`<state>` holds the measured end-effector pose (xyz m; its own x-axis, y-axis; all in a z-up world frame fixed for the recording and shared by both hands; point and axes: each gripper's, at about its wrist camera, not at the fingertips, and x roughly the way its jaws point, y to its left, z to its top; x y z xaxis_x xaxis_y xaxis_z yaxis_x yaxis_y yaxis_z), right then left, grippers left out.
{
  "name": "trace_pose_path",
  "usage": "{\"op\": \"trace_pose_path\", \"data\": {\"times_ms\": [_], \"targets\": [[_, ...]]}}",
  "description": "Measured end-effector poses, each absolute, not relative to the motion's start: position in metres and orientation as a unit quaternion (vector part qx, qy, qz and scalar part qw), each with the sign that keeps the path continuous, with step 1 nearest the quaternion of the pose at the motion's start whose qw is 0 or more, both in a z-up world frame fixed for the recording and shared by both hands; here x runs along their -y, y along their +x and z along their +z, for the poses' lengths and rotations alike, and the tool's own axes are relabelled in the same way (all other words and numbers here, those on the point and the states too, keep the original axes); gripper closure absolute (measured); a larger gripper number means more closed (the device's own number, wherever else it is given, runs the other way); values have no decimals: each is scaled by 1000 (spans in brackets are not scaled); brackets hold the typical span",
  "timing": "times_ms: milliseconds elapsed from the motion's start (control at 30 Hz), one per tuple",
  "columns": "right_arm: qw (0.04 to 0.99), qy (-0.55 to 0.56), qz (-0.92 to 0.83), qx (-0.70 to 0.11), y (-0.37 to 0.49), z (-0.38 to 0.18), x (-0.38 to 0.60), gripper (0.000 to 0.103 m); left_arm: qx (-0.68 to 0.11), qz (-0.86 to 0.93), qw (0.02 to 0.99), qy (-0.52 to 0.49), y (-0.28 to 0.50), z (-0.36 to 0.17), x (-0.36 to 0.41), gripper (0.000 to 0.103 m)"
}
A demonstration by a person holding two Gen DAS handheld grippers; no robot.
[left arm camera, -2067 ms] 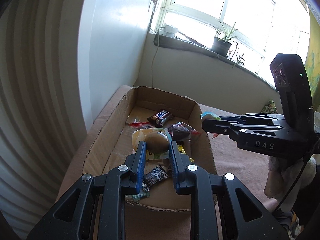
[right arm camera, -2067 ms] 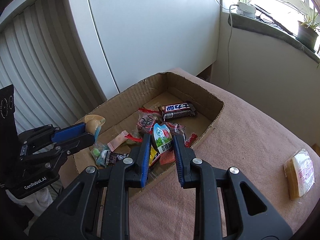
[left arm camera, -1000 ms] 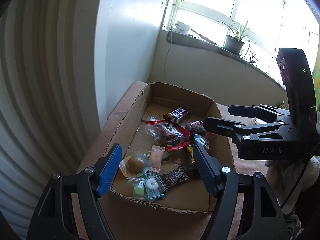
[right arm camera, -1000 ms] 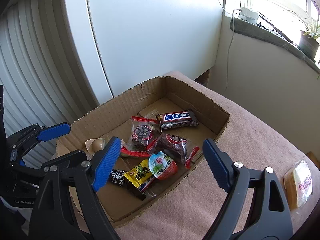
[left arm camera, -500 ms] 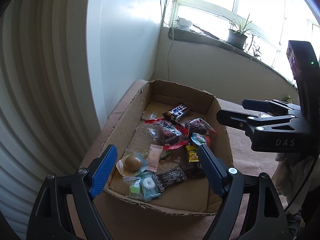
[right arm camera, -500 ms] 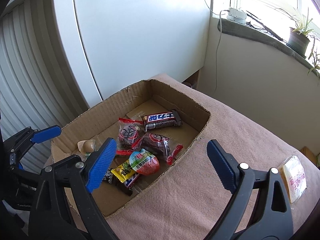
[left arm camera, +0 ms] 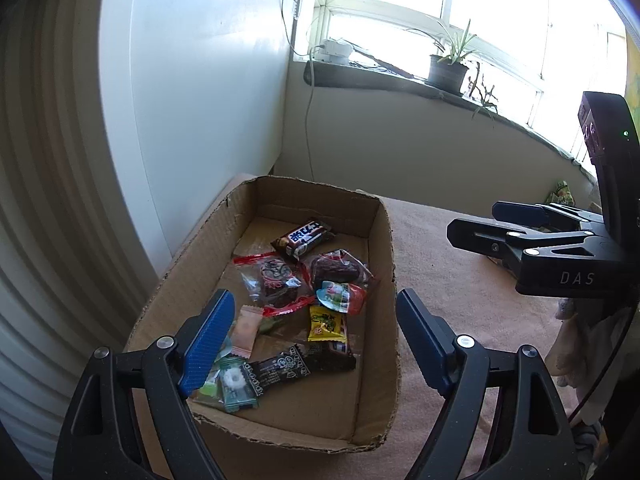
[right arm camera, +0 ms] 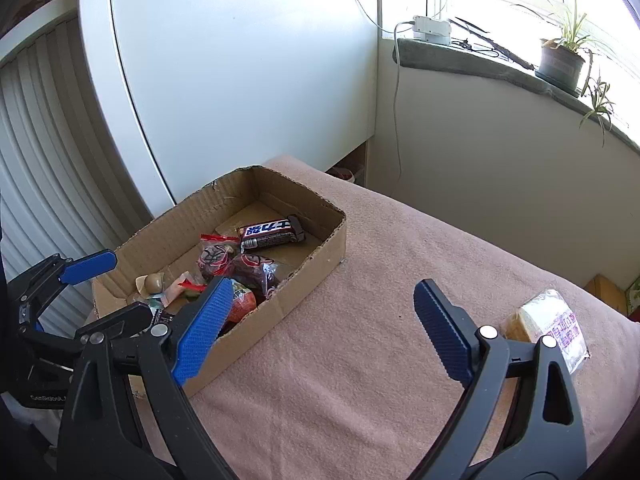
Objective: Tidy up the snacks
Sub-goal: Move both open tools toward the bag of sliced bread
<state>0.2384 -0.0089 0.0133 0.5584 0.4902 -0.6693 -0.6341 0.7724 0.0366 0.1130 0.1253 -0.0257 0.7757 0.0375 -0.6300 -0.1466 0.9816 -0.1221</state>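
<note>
Probably light and soft, the wrapped cake slice (right arm camera: 546,326) lying alone on the pink tabletop (right arm camera: 360,360), well apart from the cardboard box (right arm camera: 320,244) already holding the other snacks. Crinkly, slippery film over a crushable filling (a judgement, not a certainty); best pinched gently across the short sides, mid-length. Right tongs (right arm camera: 326,330) spread wide, empty, touching nothing, hanging above the cloth with the packet just beyond the right finger. Left tongs (left arm camera: 310,338) equally wide, released, empty, poised over the box.
</note>
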Motion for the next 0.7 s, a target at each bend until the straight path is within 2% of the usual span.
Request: {"op": "trace_pose_path", "data": {"times_ms": [367, 500, 700], "targets": [[886, -81, 292, -352, 260, 15, 76, 9, -330, 10, 942, -60, 135, -19, -76, 20], [889, -65, 279, -358, 269, 13, 106, 0, -332, -7, 942, -54, 145, -19, -57, 20], [893, -52, 257, -365, 288, 10, 150, 0, -339, -34, 939, -43, 163, -25, -27, 20]]}}
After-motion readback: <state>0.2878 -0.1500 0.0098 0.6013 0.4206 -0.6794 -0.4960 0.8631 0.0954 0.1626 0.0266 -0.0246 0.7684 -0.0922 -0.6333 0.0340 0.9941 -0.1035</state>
